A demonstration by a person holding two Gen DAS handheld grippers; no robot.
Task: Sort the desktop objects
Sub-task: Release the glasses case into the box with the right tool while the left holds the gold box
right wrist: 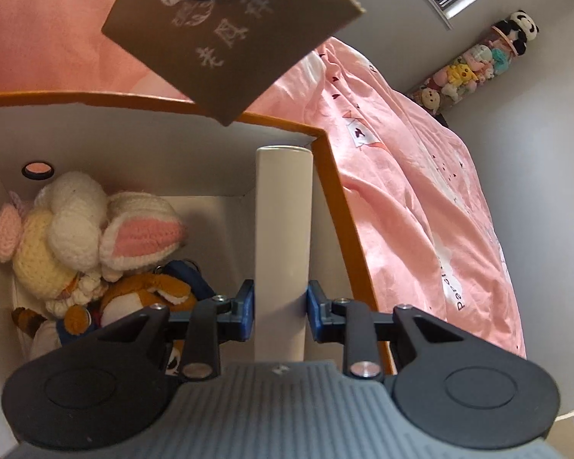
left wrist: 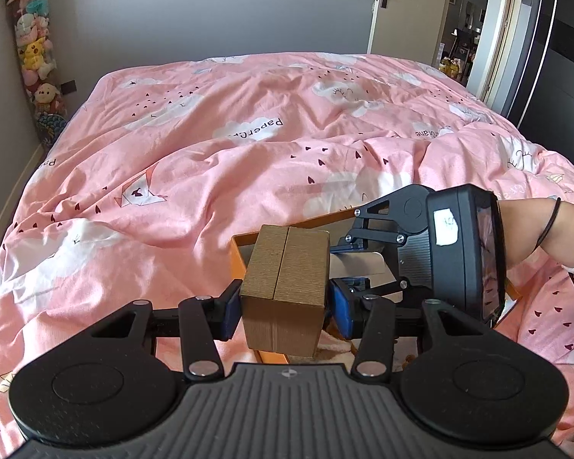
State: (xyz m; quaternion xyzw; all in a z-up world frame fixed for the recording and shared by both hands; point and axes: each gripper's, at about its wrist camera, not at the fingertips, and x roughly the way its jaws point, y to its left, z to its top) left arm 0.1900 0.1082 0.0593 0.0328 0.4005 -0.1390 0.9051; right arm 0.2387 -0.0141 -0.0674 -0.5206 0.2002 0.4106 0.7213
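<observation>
My left gripper (left wrist: 285, 306) is shut on a brown ribbed cardboard box (left wrist: 287, 287) and holds it above the orange-rimmed storage box (left wrist: 238, 258) on the bed. The same brown box (right wrist: 225, 38), with white printed characters, hangs above the rim in the right wrist view. My right gripper (right wrist: 280, 311) is shut on a white cylindrical tube (right wrist: 283, 244) and holds it inside the orange box (right wrist: 336, 199), near its right wall. The right gripper also shows in the left wrist view (left wrist: 348, 264), just right of the brown box.
Inside the orange box lie a crocheted white rabbit plush (right wrist: 92, 229) and an orange tiger plush (right wrist: 145, 298). The box sits on a bed with a rumpled pink duvet (left wrist: 229, 145). A column of plush toys (left wrist: 34, 53) stands in the room corner. An open door (left wrist: 413, 11) is at the far right.
</observation>
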